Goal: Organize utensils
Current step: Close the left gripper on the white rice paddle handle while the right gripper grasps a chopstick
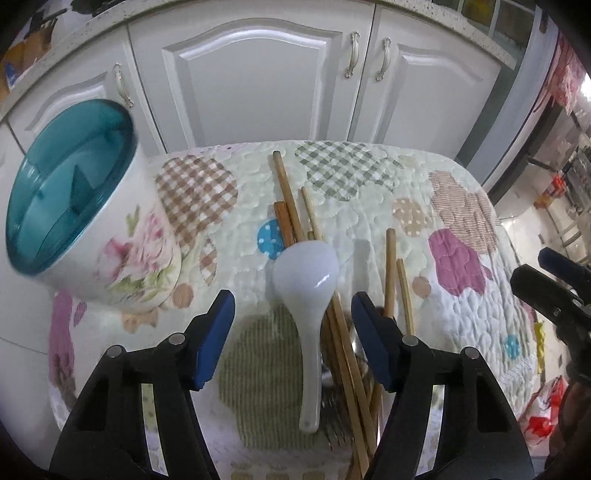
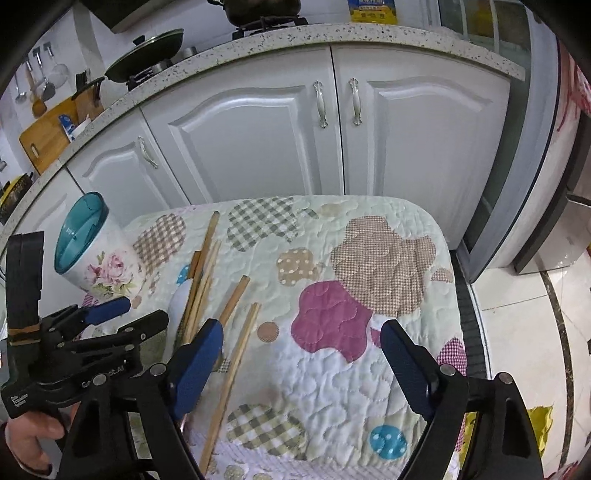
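A white ceramic spoon (image 1: 309,291) lies bowl-up on the quilted patchwork cloth (image 1: 369,206), resting against several wooden chopsticks (image 1: 291,206). A metal fork (image 1: 334,424) shows partly beneath them. My left gripper (image 1: 293,299) is open, its blue pads (image 1: 218,332) standing on either side of the spoon's neck without touching it. A floral holder with a teal rim (image 1: 74,206) stands at the left. My right gripper (image 2: 303,365) is open over bare cloth; two chopsticks (image 2: 236,354) lie beside its left pad. The holder (image 2: 88,243) and the left gripper (image 2: 142,312) show at the left of the right wrist view.
White cabinet doors (image 2: 251,140) under a speckled counter (image 2: 332,33) close off the far side of the table. A tiled floor (image 2: 535,332) drops away to the right of the cloth's edge. A hand (image 2: 29,439) holds the left gripper's handle.
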Action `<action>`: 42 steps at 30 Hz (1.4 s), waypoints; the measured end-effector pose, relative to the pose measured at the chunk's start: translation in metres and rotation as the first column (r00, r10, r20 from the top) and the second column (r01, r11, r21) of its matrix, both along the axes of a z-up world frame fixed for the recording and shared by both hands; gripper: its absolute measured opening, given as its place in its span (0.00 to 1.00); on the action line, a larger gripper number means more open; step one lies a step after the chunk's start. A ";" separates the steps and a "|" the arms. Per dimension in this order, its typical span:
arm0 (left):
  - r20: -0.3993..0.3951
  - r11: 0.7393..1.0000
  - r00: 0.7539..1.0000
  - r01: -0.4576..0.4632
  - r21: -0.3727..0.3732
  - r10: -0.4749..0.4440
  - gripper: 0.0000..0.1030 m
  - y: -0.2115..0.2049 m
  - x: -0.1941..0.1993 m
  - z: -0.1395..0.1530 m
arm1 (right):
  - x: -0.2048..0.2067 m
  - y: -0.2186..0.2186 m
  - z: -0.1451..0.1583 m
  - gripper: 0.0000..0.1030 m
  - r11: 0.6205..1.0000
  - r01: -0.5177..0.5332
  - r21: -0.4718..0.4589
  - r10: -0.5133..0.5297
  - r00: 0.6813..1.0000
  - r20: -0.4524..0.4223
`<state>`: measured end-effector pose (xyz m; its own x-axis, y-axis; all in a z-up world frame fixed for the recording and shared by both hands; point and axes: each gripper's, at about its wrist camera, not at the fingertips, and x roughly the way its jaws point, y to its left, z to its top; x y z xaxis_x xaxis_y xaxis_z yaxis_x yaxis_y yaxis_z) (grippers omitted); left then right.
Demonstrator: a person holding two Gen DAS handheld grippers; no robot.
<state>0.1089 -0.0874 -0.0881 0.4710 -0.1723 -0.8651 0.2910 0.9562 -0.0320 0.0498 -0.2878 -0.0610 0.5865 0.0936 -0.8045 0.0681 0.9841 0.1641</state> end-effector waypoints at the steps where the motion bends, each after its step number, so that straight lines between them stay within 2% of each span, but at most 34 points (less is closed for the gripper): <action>1: -0.002 1.000 1.000 -0.001 0.004 0.001 0.64 -0.001 0.003 -0.001 | 0.003 -0.002 -0.002 0.84 1.000 0.001 0.001 -0.001 1.000 -0.007; 13: -0.041 0.999 0.999 0.020 0.030 -0.019 0.63 -0.016 0.025 -0.015 | 0.027 -0.004 -0.015 0.84 0.999 -0.022 0.028 0.023 0.999 -0.035; 19: -0.124 0.999 0.991 0.052 0.009 -0.051 0.37 -0.021 0.037 -0.027 | 0.039 -0.002 -0.019 0.84 0.998 -0.030 0.051 0.033 0.998 -0.050; 20: -0.128 0.999 0.990 0.053 0.014 -0.050 0.36 -0.021 0.038 -0.029 | 0.042 -0.001 -0.021 0.84 0.997 -0.034 0.064 0.037 0.998 -0.053; 21: -0.131 0.998 0.990 0.056 0.007 -0.055 0.35 -0.020 0.039 -0.029 | 0.044 0.000 -0.022 0.81 0.996 -0.037 0.075 0.041 0.998 -0.057; 24: -0.146 0.998 0.988 0.055 -0.030 -0.058 0.31 -0.014 0.041 -0.027 | 0.054 0.006 -0.030 0.63 0.990 -0.056 0.130 0.068 0.994 -0.086; 27: -0.157 0.997 0.986 0.046 -0.064 -0.056 0.26 -0.005 0.040 -0.025 | 0.066 0.014 -0.041 0.56 0.980 -0.067 0.188 0.090 0.989 -0.113; 32: -0.165 0.993 0.985 0.035 -0.109 -0.053 0.16 0.010 0.031 -0.017 | 0.083 0.030 -0.068 0.39 0.960 -0.072 0.269 0.125 0.975 -0.185; 35: -0.164 0.991 0.985 0.021 -0.132 -0.043 0.11 0.020 0.026 -0.012 | 0.089 0.034 -0.079 0.26 0.955 -0.065 0.288 0.130 0.969 -0.211; 36: -0.167 0.990 0.985 0.015 -0.141 -0.039 0.06 0.023 0.024 -0.011 | 0.089 0.034 -0.077 0.17 0.959 -0.066 0.276 0.125 0.972 -0.201; 42: -0.177 0.985 0.984 -0.014 -0.172 -0.016 0.05 0.031 0.019 -0.014 | 0.078 0.029 -0.066 0.15 0.957 -0.083 0.279 0.133 0.977 -0.167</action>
